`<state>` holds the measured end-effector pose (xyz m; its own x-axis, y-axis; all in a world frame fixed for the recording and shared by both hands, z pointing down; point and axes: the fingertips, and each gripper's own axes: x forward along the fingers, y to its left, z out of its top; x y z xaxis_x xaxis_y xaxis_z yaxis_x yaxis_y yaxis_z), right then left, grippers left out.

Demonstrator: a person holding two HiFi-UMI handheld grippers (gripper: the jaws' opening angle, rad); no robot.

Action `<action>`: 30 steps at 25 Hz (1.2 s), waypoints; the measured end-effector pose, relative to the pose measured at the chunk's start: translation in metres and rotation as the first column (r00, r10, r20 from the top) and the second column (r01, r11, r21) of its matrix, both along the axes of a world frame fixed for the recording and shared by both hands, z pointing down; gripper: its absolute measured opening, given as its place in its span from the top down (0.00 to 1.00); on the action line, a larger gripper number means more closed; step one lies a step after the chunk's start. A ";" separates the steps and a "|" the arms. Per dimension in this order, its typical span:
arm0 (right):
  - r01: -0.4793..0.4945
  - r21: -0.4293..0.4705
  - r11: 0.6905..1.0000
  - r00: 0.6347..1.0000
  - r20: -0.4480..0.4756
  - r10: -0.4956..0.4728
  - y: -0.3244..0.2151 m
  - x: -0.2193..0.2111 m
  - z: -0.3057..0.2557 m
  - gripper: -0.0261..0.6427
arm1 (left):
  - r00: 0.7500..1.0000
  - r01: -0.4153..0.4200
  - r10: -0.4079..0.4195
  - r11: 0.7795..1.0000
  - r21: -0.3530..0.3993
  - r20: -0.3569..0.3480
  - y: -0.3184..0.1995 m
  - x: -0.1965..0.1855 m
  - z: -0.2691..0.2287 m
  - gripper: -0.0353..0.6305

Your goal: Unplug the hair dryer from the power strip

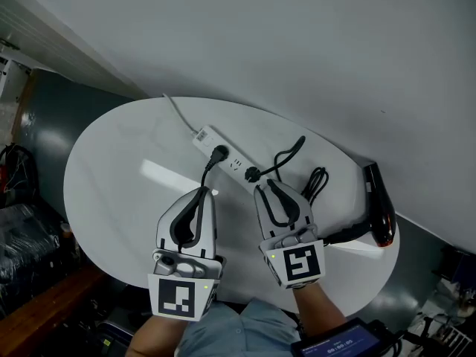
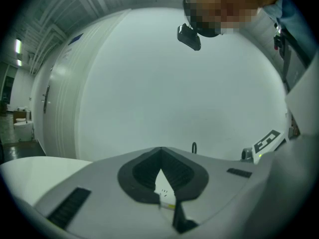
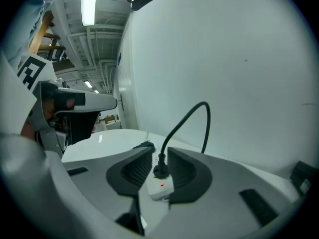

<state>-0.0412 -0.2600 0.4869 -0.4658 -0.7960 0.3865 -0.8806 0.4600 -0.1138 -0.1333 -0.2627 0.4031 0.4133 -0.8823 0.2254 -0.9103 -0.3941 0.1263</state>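
Count: 1 table (image 1: 119,177), 1 power strip (image 1: 227,155), 2 black plugs in it, 1 hair dryer (image 1: 379,203), 2 grippers.

Hair dryer: black with a reddish sheen on the barrel, lying on its side well right of the power strip, by the table edge. A coiled black cord (image 1: 316,181) lies between them. Can't trace which plug is its own.

Left gripper (image 1: 202,193): just below the strip, near plug 1 (image 1: 219,154). Jaw tips meet, nothing held.

Right gripper (image 3: 159,152): jaws apart around plug 2 (image 3: 160,171) at the strip's right end, with gaps on both sides and no clamp.
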 end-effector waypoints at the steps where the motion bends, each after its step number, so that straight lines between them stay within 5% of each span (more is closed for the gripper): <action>1: -0.002 -0.011 1.000 1.000 -0.004 0.002 -0.003 -0.001 0.004 0.80 | 1.000 0.006 -0.006 1.000 -0.018 -0.005 -0.002 -0.002 0.005 0.95; 10: -0.011 0.031 0.999 1.000 -0.001 0.011 -0.029 -0.014 0.023 0.80 | 1.000 0.012 -0.011 0.997 -0.076 0.010 -0.021 -0.015 0.033 0.95; 15: 0.011 0.024 1.000 0.999 -0.048 -0.010 -0.033 -0.020 0.029 0.87 | 1.000 0.006 -0.005 0.996 -0.089 0.015 -0.029 -0.017 0.039 0.95; 30: -0.051 0.110 0.993 0.992 0.121 0.038 -0.028 -0.022 -0.016 0.89 | 1.000 -0.004 0.005 0.998 -0.063 0.011 -0.023 -0.004 0.027 0.95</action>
<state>-0.0627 -0.2875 0.4711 -0.4661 -0.8521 0.2378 -0.8838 0.4365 -0.1682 -0.1368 -0.2856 0.4302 0.4143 -0.8643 0.2853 -0.9101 -0.3896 0.1411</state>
